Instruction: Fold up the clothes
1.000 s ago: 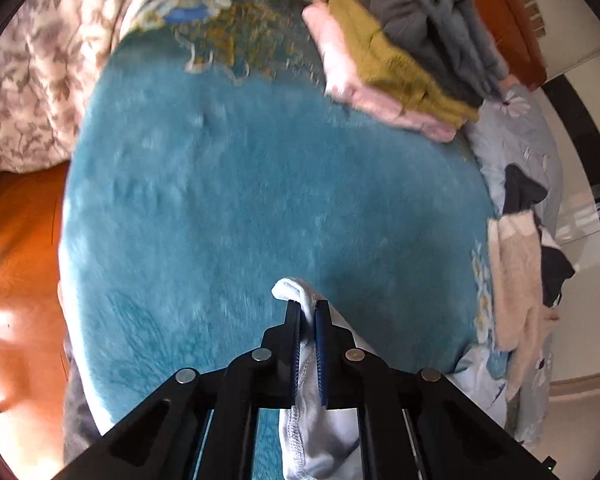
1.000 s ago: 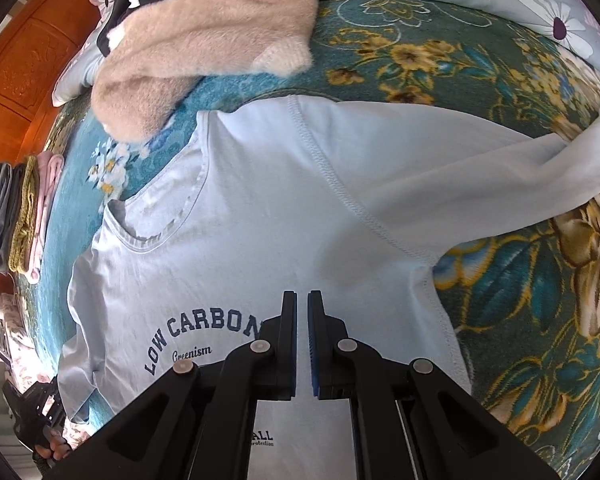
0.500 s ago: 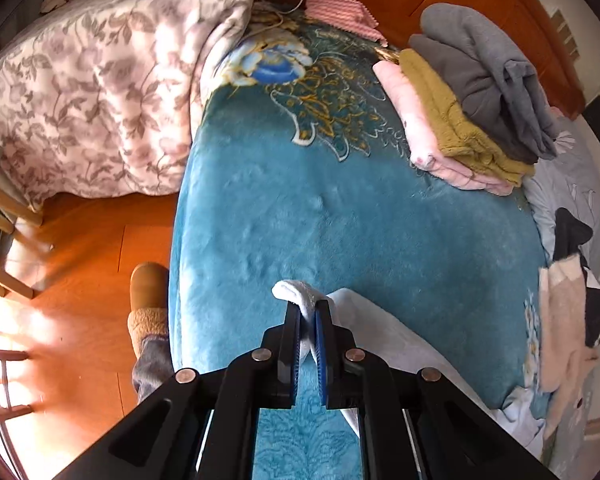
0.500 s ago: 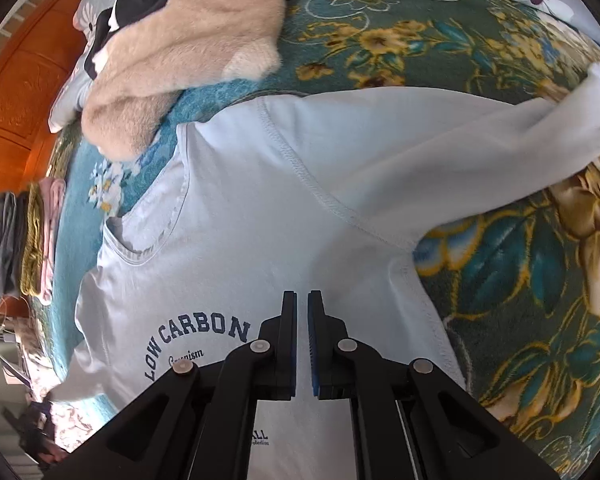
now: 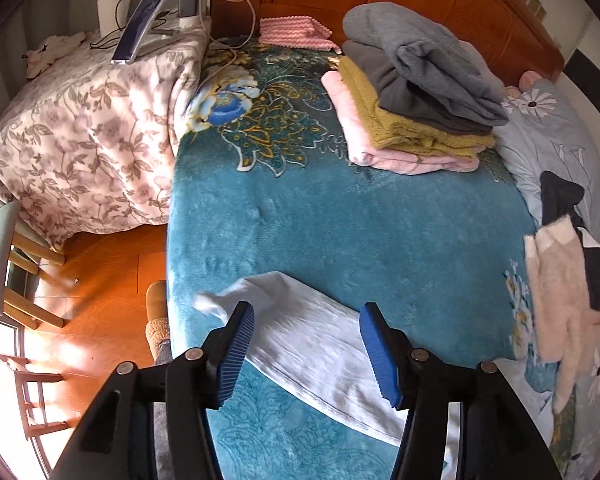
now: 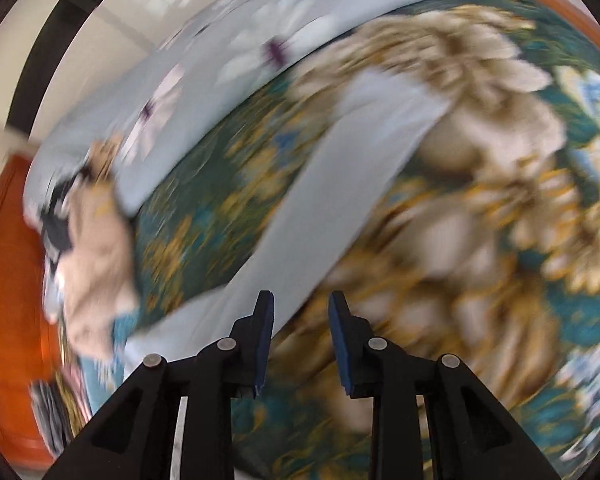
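A pale blue long-sleeved shirt lies on the teal floral blanket. In the left wrist view one sleeve point(image 5: 312, 340) stretches flat toward the bed's left edge. My left gripper point(image 5: 308, 352) is open and empty just above it, the sleeve between its blue pads. The right wrist view is blurred by motion. The other sleeve point(image 6: 340, 184) runs up and away across the blanket point(image 6: 480, 240). My right gripper point(image 6: 300, 340) is open and empty above the sleeve's near part.
A stack of folded clothes point(image 5: 412, 92) sits near the wooden headboard. A fuzzy beige garment point(image 5: 560, 292) over dark clothes lies at the right, also blurred in the right wrist view point(image 6: 96, 264). A floral quilt point(image 5: 80, 132) and wood floor point(image 5: 100, 300) are left of the bed.
My left gripper let go of the sleeve cuff and opened; the sleeve now lies flat. My right gripper opened and swung quickly from the shirt's chest toward the other sleeve.
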The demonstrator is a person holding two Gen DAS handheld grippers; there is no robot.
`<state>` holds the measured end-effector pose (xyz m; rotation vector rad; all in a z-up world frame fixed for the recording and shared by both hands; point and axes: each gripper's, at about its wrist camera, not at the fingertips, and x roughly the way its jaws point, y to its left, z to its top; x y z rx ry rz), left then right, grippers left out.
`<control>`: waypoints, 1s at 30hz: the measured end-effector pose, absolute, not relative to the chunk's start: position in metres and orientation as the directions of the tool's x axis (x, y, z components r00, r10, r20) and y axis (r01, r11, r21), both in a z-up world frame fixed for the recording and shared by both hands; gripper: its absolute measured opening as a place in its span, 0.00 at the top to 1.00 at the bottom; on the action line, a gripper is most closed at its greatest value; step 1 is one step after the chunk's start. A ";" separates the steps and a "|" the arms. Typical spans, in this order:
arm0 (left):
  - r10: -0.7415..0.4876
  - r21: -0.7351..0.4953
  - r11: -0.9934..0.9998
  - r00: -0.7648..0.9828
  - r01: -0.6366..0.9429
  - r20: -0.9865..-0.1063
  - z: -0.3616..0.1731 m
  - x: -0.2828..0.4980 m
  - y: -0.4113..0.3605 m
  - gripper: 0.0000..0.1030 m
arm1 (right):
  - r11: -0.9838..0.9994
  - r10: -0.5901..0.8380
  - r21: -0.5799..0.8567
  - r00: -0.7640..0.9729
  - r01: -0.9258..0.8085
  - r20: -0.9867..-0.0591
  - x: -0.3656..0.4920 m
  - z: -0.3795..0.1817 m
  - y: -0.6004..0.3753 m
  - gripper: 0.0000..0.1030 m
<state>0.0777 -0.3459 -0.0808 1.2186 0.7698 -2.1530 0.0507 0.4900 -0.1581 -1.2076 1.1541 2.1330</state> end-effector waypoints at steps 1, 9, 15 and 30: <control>-0.163 -0.213 -0.702 -0.444 0.680 -0.881 -0.077 0.077 -0.337 0.41 | -0.535 -0.013 0.460 -0.538 -0.708 -0.843 0.054 -0.159 0.508 0.64; -0.097 -0.258 -0.766 -0.503 0.589 -0.859 -0.047 0.088 -0.274 0.41 | -0.332 -0.031 0.581 -0.607 -0.743 -0.794 0.043 -0.184 0.588 0.57; -0.071 -0.268 -0.797 -0.523 0.542 -0.849 -0.035 0.097 -0.241 0.41 | -0.224 -0.068 0.638 -0.641 -0.737 -0.765 0.035 -0.202 0.599 0.58; -0.022 -0.269 -0.835 -0.519 0.480 -0.855 -0.038 0.101 -0.208 0.41 | -0.465 0.041 0.591 -0.683 -0.659 -0.730 0.073 -0.143 0.627 1.00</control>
